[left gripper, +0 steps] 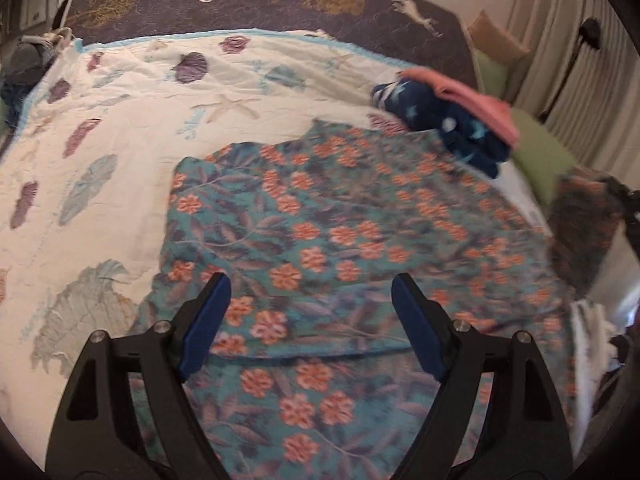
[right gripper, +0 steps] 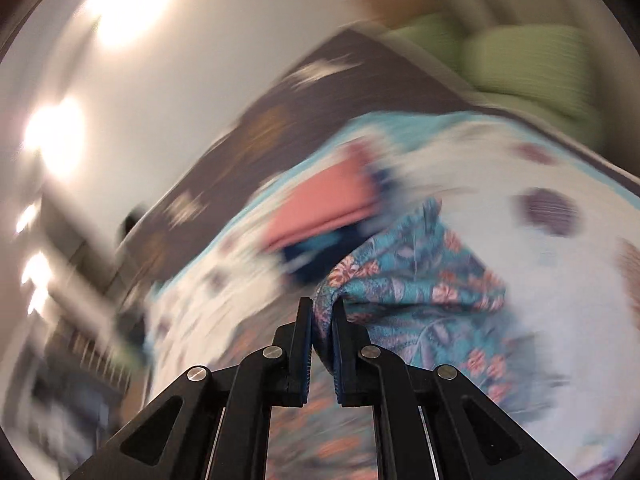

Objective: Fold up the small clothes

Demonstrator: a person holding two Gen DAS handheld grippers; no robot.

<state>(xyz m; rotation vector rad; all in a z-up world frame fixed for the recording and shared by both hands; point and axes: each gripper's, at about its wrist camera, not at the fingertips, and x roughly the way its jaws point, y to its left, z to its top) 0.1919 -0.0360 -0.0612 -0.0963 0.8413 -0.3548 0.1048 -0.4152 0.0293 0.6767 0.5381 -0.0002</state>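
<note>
Right tool (right gripper: 322, 312) pinching bunched floral garment (right gripper: 420, 280); left tool (left gripper: 310, 300) spread above flat cloth, quilted bedspread (left gripper: 120, 128).

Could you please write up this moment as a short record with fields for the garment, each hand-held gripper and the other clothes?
surface: seashell-print quilt on a bed
garment: teal floral garment, spread on the quilt
left hand-held gripper: open, above the garment's near part, nothing between its jaws
right hand-held gripper: shut on a bunched edge of the garment
other clothes: pink piece on navy star-print piece, beside the garment
image quality: right wrist view blurred
</note>
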